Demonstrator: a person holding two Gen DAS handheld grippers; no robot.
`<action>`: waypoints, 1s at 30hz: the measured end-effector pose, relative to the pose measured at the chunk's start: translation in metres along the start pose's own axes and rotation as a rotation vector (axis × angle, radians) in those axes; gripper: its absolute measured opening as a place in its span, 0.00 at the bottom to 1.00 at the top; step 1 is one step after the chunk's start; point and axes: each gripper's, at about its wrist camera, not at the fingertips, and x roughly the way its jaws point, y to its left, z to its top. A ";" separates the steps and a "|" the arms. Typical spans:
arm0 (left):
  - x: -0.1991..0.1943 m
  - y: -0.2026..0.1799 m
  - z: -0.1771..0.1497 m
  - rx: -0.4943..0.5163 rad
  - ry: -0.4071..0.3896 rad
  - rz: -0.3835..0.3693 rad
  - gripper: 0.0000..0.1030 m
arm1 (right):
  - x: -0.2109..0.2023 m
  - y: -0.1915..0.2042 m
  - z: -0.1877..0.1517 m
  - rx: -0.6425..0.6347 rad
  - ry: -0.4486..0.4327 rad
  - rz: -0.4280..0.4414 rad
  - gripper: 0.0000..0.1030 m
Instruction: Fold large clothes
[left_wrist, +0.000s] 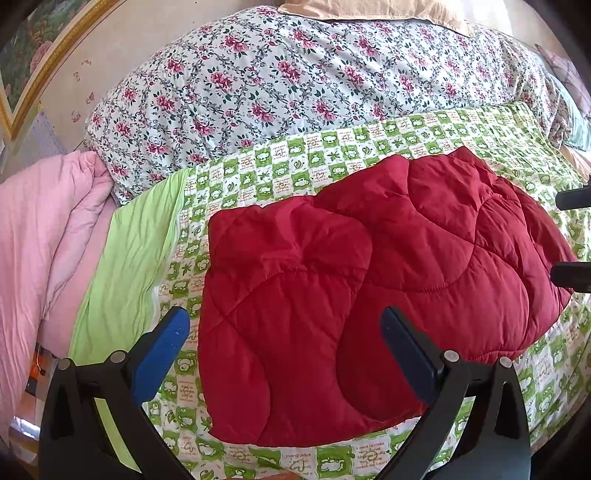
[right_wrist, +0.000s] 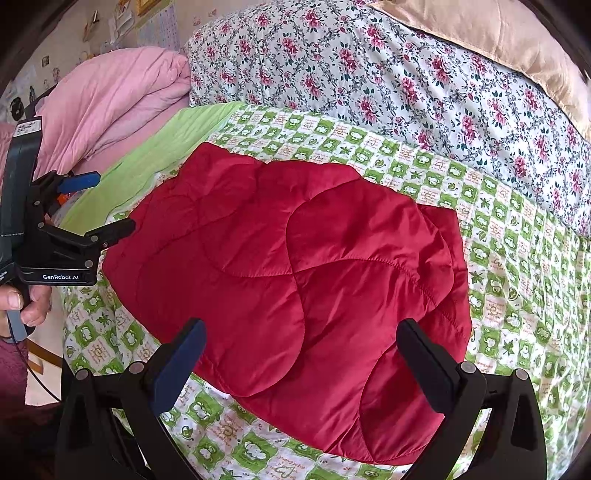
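Note:
A red quilted garment (left_wrist: 354, 280) lies folded into a compact rectangle on a green-and-white patterned sheet (left_wrist: 280, 166); it also shows in the right wrist view (right_wrist: 295, 280). My left gripper (left_wrist: 284, 328) is open and empty, hovering over the garment's near left part. It also shows at the left edge of the right wrist view (right_wrist: 116, 203), open. My right gripper (right_wrist: 301, 339) is open and empty above the garment's near edge. Its fingertips (left_wrist: 570, 236) enter the left wrist view from the right.
A floral quilt (left_wrist: 288, 85) is piled behind the sheet, with a beige pillow (right_wrist: 498, 40) beyond it. A pink duvet (left_wrist: 44, 229) is bunched at the left. A plain green strip (left_wrist: 136, 254) borders the sheet's left side.

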 end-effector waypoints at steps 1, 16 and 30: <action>0.000 0.000 0.000 -0.001 0.000 0.000 1.00 | 0.000 0.000 0.000 -0.002 -0.001 0.000 1.00; -0.002 0.004 0.003 -0.006 -0.010 -0.001 1.00 | -0.007 -0.002 0.005 -0.011 -0.013 -0.005 1.00; -0.002 0.000 0.005 -0.005 -0.013 -0.013 1.00 | -0.006 -0.008 0.004 0.013 -0.010 -0.008 1.00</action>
